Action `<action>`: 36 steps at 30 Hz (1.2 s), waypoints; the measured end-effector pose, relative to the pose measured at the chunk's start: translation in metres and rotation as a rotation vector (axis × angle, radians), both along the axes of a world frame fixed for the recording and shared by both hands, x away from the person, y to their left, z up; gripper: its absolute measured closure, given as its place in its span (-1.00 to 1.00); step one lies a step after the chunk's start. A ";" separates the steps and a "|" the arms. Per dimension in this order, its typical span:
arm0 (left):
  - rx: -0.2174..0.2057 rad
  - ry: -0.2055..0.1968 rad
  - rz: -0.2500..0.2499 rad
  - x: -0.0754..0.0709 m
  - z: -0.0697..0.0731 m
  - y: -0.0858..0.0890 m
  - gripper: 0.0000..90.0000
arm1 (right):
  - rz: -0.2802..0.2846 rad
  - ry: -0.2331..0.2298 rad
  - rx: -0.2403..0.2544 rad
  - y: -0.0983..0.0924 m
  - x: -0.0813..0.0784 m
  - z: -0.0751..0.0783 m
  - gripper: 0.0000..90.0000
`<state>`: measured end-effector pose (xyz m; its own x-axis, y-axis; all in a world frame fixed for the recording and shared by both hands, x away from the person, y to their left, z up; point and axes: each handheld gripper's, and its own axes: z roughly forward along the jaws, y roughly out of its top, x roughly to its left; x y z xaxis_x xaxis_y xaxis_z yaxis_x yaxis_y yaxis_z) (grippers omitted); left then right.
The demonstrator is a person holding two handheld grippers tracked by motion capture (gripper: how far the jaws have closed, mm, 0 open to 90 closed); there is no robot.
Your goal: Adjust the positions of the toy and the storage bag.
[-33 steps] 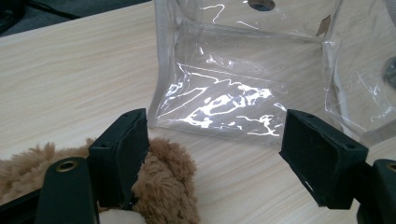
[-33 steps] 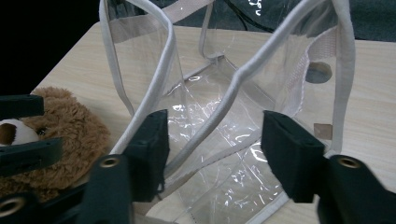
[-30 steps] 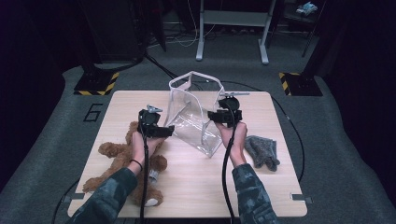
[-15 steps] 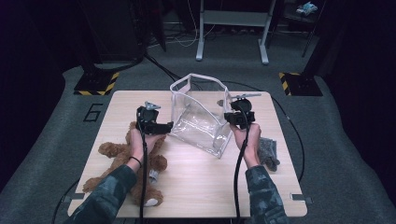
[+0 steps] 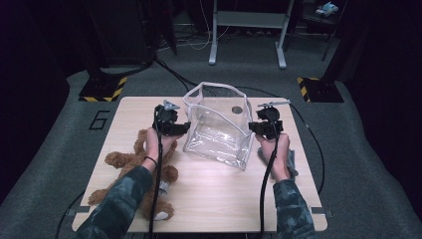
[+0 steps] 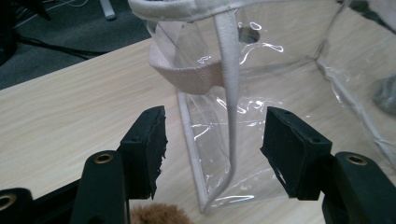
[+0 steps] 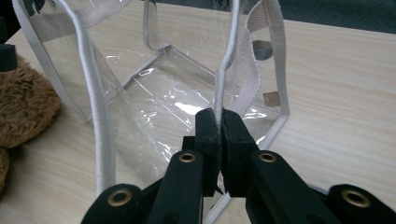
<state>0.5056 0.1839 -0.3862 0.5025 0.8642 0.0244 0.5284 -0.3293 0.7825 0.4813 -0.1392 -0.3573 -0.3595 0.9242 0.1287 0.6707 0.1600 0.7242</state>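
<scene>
A clear plastic bag (image 5: 219, 130) with white trim stands open at the middle of the wooden table (image 5: 224, 194). My right gripper (image 5: 252, 128) is at its right side, shut on the white trimmed edge (image 7: 223, 70), which runs up from between the closed jaws of that gripper (image 7: 218, 117). My left gripper (image 5: 186, 128) is at the bag's left side. Its jaws have just been closing and stand apart, left gripper (image 6: 212, 127) with the bag's white corner strip (image 6: 230, 93) between the pads, untouched.
A brown teddy bear (image 5: 132, 167) lies at the front left under my left forearm, its fur close to the bag (image 7: 23, 112). A grey cloth thing (image 5: 291, 162) lies under my right hand. A small round dark mark (image 5: 237, 109) is on the table behind the bag.
My right gripper has moved to the right with the bag's edge, pulling the bag wider and more upright. My left gripper has moved up to the bag's left corner, its jaws narrower.
</scene>
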 end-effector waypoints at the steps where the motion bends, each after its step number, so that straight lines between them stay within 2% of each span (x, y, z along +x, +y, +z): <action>1: -0.006 0.014 -0.023 0.006 -0.003 -0.003 -0.02 | 0.004 -0.002 0.003 0.000 0.000 0.000 0.93; 2: -0.006 0.014 -0.023 0.006 -0.003 -0.003 0.00 | 0.004 -0.002 0.003 0.000 0.000 0.000 0.93; 3: 0.006 0.018 -0.036 0.011 -0.007 -0.007 0.12 | 0.003 -0.005 -0.004 0.001 0.000 0.000 0.92; 6: 0.024 0.028 -0.057 0.015 -0.012 -0.010 0.20 | -0.001 0.000 -0.004 0.001 -0.001 0.000 0.91; 7: -0.005 0.047 -0.081 0.019 -0.017 -0.011 0.46 | 0.002 -0.012 -0.003 0.000 0.000 -0.001 0.92; 9: -0.026 0.052 -0.098 0.021 -0.021 -0.012 0.70 | 0.004 -0.013 -0.008 0.000 0.000 -0.001 0.92; 10: -0.026 0.052 -0.098 0.021 -0.021 -0.012 0.81 | 0.004 -0.013 -0.008 0.000 0.000 -0.001 0.92; 11: -0.026 0.052 -0.098 0.021 -0.022 -0.013 0.81 | 0.005 -0.013 -0.006 0.000 -0.001 -0.001 0.92; 12: -0.041 0.052 -0.088 0.021 -0.022 -0.014 0.91 | 0.004 -0.013 -0.006 0.000 0.000 -0.001 0.92; 14: -0.023 0.060 -0.092 0.017 -0.020 -0.014 0.93 | 0.001 -0.015 -0.005 0.001 0.000 -0.001 0.93; 15: -0.039 0.066 -0.083 0.014 -0.020 -0.016 0.93 | 0.001 -0.016 -0.003 0.001 0.000 -0.001 0.93; 18: -0.030 0.076 -0.095 0.004 -0.019 -0.016 0.93 | 0.000 -0.034 -0.009 0.000 -0.002 -0.001 0.94; 20: -0.035 0.083 -0.103 0.000 -0.018 -0.016 0.93 | 0.003 -0.028 -0.013 -0.002 -0.003 0.000 0.94; 21: -0.039 0.089 -0.108 -0.009 -0.018 -0.018 0.93 | -0.003 -0.037 -0.008 -0.004 -0.003 0.000 0.94; 22: -0.039 0.089 -0.108 -0.009 -0.018 -0.018 0.93 | -0.003 -0.037 -0.008 -0.004 -0.003 0.000 0.94; 23: -0.048 0.091 -0.116 -0.018 -0.018 -0.018 0.93 | -0.011 -0.034 -0.004 -0.007 -0.004 0.000 0.94; 24: -0.066 0.093 -0.116 -0.022 -0.019 -0.018 0.93 | -0.009 -0.036 -0.003 -0.008 -0.005 0.000 0.94; 26: -0.064 0.097 -0.126 -0.027 -0.019 -0.018 0.93 | 0.002 -0.037 -0.007 -0.010 -0.005 0.000 0.94; 28: -0.064 0.108 -0.134 -0.032 -0.018 -0.016 0.92 | -0.001 -0.035 -0.005 -0.009 -0.007 0.000 0.94; 29: -0.050 0.110 -0.148 -0.034 -0.016 -0.015 0.91 | 0.005 -0.041 -0.008 -0.010 -0.007 0.000 0.94; 30: -0.064 0.113 -0.145 -0.034 -0.015 -0.014 0.86 | 0.005 -0.041 -0.009 -0.011 -0.007 -0.001 0.94; 31: -0.074 0.106 -0.135 -0.035 -0.009 -0.011 0.57 | 0.008 -0.039 -0.004 -0.012 -0.006 -0.001 0.93; 32: -0.094 0.104 -0.142 -0.035 -0.005 -0.008 0.38 | 0.010 -0.040 -0.006 -0.012 -0.006 -0.001 0.91; 33: -0.097 0.103 -0.120 -0.036 0.000 -0.006 0.23 | 0.005 -0.039 0.001 -0.011 -0.006 -0.001 0.89; 36: -0.100 0.083 -0.092 -0.033 0.015 0.001 -0.04 | 0.020 -0.039 -0.013 -0.010 -0.003 -0.001 0.79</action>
<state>0.4723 0.1851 -0.3717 0.5766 0.8104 -0.1040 0.5635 -0.3023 0.7688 0.4779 -0.1493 -0.3588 -0.3825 0.9182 0.1026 0.6384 0.1823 0.7478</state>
